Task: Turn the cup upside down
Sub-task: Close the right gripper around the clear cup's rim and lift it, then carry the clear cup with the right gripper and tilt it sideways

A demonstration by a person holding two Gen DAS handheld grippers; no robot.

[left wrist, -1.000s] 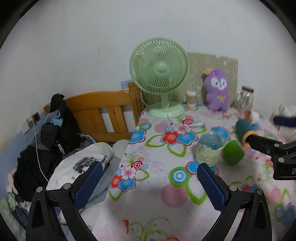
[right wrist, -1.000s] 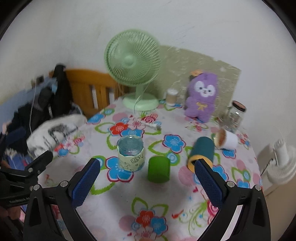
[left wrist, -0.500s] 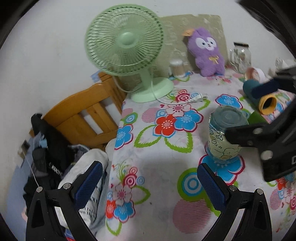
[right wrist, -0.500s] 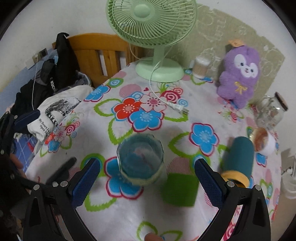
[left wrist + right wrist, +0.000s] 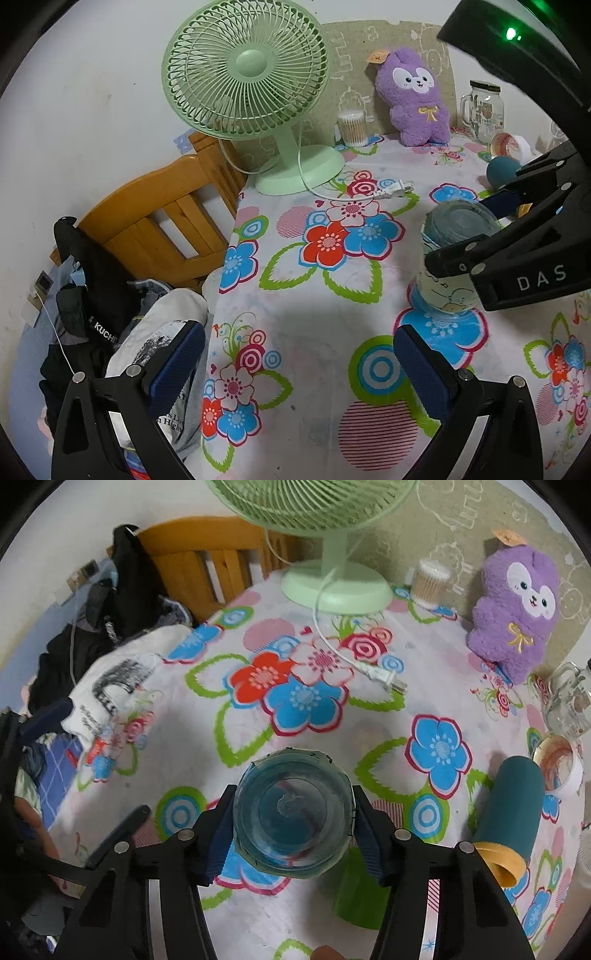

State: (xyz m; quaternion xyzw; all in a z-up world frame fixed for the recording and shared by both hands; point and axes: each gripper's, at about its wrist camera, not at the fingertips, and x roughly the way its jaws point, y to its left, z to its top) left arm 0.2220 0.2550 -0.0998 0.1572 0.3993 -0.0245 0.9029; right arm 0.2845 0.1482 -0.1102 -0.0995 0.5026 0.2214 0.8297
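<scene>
A clear bluish cup [image 5: 291, 812] with a pale printed sleeve stands upright on the flowered tablecloth [image 5: 306, 701]. My right gripper [image 5: 291, 829] comes down over it from above, and its blue pads [image 5: 221, 838] press the cup's two sides. The cup also shows in the left wrist view [image 5: 452, 258], with the right gripper [image 5: 487, 229] around it. My left gripper [image 5: 295, 362] is open and empty, low over the table's left edge, apart from the cup.
A green fan [image 5: 251, 74] stands at the back, its cord and plug [image 5: 384, 677] lying across the cloth. A green cup [image 5: 360, 890], a teal tumbler [image 5: 511, 805], a white cup [image 5: 557, 764], a glass jar [image 5: 482, 110], a purple plush [image 5: 517, 613]. A wooden chair [image 5: 162, 221] stands at the left.
My right gripper has dropped onto the cup and closed its pads on its sides. My left gripper has moved a little closer to the table.
</scene>
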